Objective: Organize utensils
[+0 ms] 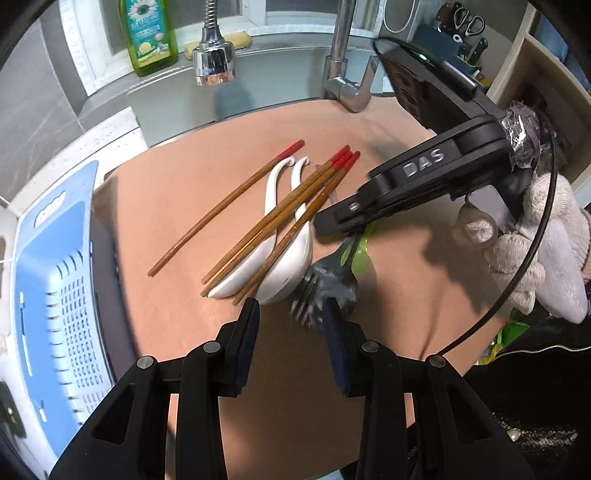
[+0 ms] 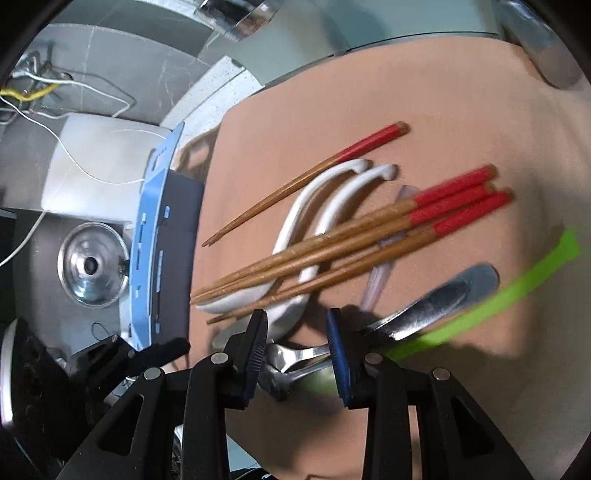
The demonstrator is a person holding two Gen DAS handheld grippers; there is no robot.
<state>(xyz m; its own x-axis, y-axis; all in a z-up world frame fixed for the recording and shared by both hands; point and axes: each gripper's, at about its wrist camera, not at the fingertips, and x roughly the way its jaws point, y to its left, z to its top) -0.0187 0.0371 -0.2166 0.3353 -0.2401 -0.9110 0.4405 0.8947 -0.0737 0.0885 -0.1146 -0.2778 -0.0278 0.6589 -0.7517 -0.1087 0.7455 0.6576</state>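
Observation:
Several red-tipped wooden chopsticks (image 1: 280,218) lie across two white ceramic spoons (image 1: 284,258) on a tan mat (image 1: 406,258). A metal fork and spoon (image 1: 328,284) lie beside them, next to a green utensil (image 1: 364,251). My left gripper (image 1: 291,314) is open, just short of the metal fork. My right gripper (image 1: 325,225) comes in from the right over the pile. In the right wrist view it (image 2: 297,332) is open, its jaws astride the metal spoon handles (image 2: 299,354). The chopsticks (image 2: 351,243), white spoons (image 2: 317,206) and a green strip (image 2: 491,299) lie ahead.
A blue perforated basket (image 1: 55,295) stands at the mat's left edge, also in the right wrist view (image 2: 151,236). A faucet (image 1: 343,74), spray head (image 1: 214,59) and green soap bottle (image 1: 147,37) stand behind. A knife block with scissors (image 1: 461,33) is at the far right.

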